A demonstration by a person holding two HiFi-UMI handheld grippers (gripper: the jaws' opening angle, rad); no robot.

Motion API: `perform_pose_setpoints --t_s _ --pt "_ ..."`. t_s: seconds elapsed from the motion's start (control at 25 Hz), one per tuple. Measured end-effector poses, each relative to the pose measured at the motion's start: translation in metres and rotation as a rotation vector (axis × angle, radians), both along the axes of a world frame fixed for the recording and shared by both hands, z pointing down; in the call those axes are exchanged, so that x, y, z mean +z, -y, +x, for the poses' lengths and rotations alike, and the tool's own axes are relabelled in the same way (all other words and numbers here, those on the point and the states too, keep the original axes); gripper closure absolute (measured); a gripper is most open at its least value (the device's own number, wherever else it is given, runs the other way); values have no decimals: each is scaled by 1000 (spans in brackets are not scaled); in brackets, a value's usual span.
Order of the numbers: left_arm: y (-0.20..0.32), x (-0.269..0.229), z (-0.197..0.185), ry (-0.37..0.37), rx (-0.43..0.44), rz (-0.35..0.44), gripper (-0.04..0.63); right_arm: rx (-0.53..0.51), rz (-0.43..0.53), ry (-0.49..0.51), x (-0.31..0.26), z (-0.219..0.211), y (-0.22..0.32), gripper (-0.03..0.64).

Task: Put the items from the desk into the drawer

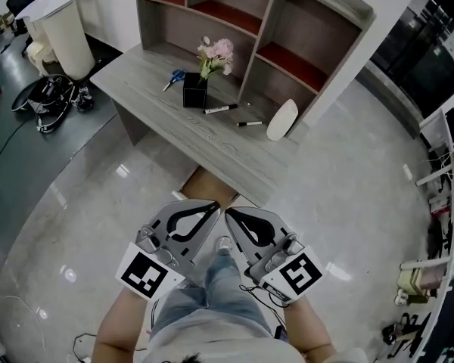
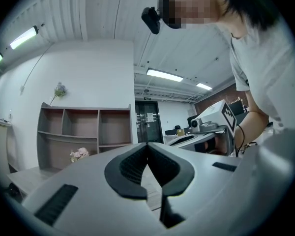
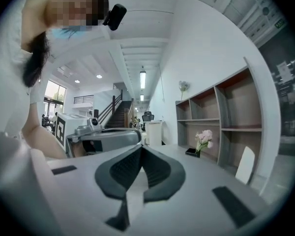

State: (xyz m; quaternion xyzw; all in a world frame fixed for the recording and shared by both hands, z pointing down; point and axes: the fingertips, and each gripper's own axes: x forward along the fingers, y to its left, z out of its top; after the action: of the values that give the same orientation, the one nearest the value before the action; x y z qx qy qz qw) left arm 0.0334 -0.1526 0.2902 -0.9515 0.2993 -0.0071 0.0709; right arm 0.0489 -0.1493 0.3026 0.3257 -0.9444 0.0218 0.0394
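Left gripper (image 1: 215, 205), right gripper (image 1: 228, 213): jaws shut tip to tip, empty, short of the desk (image 1: 174, 138). On it: scissors (image 1: 174, 76) at 10 o'clock of flower vase (image 1: 194, 91), markers (image 1: 221, 109) at 4 o'clock. Drawer unseen.

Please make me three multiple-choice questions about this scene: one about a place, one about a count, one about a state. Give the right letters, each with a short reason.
1. Where is the white oval?
A. on the desk, leaning on the shelf
B. on the floor
C. under the desk

2. How many pens lie on the desk?
A. none
B. two
C. five

3. How are the left gripper and the right gripper?
A. both shut, empty
B. both wide open
C. each shut on a pen

Answers:
1 A: it stands on the desk top against a shelf divider.
2 B: two dark pens lie near the vase.
3 A: each gripper view shows the jaws together with nothing between them.
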Motion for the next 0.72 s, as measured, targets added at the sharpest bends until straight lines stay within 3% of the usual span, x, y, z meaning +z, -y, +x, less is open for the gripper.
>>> perform_pose_setpoints --t_s 0.72 --pt "-31 -13 -24 14 -36 27 588 -69 40 37 -19 -33 -31 611"
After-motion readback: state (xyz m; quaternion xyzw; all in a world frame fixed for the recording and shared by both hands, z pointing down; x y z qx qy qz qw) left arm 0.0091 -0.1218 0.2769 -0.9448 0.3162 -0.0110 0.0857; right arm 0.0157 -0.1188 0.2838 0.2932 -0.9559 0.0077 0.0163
